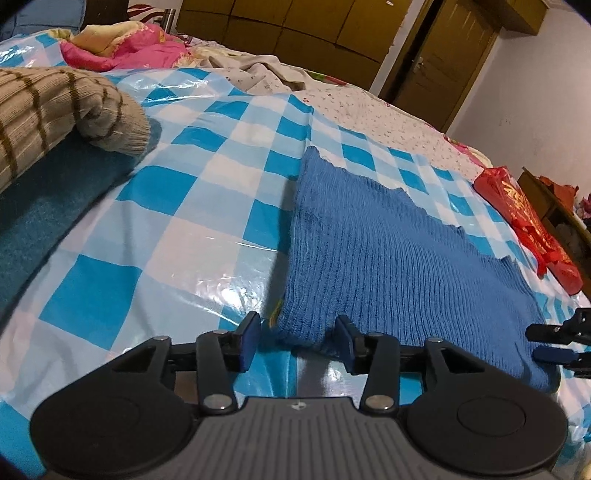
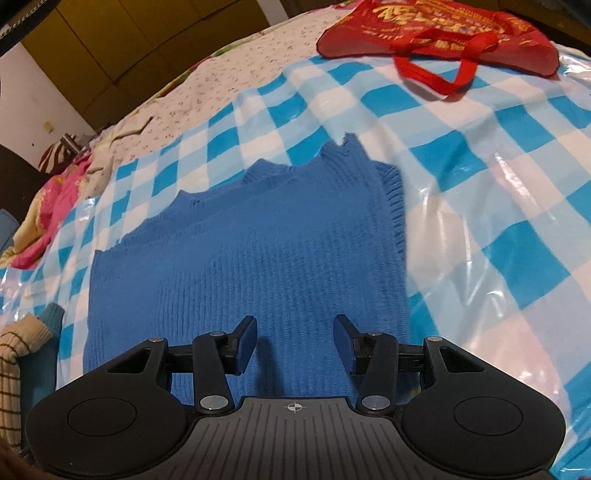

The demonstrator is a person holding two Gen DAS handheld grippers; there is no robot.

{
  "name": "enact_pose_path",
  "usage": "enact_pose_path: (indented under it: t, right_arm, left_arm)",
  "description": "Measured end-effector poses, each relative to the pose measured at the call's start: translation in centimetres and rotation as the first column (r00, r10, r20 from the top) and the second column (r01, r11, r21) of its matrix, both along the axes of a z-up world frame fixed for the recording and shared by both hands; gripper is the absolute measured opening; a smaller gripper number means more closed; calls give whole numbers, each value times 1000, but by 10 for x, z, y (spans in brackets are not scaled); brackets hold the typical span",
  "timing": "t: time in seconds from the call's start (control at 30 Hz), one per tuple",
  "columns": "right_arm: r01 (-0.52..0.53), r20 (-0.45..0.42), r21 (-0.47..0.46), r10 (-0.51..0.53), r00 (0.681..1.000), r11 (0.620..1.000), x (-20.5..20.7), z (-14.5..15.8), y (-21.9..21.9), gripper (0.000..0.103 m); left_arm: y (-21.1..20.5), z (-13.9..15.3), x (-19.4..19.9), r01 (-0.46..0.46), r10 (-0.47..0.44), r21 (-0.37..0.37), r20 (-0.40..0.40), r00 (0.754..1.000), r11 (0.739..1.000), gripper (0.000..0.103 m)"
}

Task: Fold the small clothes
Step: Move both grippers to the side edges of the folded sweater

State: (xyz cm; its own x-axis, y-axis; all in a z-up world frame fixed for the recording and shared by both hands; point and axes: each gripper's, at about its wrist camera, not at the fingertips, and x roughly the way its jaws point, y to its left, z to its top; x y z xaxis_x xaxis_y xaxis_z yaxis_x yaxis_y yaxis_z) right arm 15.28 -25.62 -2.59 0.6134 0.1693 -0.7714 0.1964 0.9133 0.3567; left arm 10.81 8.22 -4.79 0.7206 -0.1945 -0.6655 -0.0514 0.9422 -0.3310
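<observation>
A blue knitted garment (image 1: 388, 258) lies flat on the blue-and-white checked plastic sheet (image 1: 177, 229). It also shows in the right wrist view (image 2: 258, 251). My left gripper (image 1: 297, 341) is open, its jaws on either side of the garment's near left corner, just above the sheet. My right gripper (image 2: 295, 341) is open and empty over the garment's near edge. Its fingertips (image 1: 550, 354) show at the right edge of the left wrist view.
A beige striped sweater (image 1: 48, 107) lies on a teal cloth (image 1: 48, 206) at the left. A red bag (image 2: 439, 33) lies at the far right. Pink bedding (image 1: 122, 44) is heaped at the back. A floral sheet (image 1: 369, 107) covers the bed beyond.
</observation>
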Motion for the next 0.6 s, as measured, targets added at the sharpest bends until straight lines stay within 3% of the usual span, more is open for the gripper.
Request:
enact_pose_path:
  t: [0.13, 0.27, 0.47, 0.6]
  right_arm:
    - [17, -13, 12, -17, 1000, 1000, 0, -1, -5, 45]
    - [-17, -7, 8, 17, 1000, 1000, 4, 7, 6, 46]
    - [-175, 3, -13, 175, 985, 984, 31, 29, 60, 51]
    - [-342, -46, -83, 339, 940, 936, 62, 39, 125, 57]
  left_arm:
    - [-4, 1, -2, 4, -4, 21, 10, 1000, 1000, 55]
    - [1, 1, -3, -5, 5, -27, 8, 1000, 1000, 56]
    - [4, 0, -7, -35, 33, -107, -20, 999, 994, 57]
    - [0, 0, -11, -62, 59, -104, -26, 998, 993, 58]
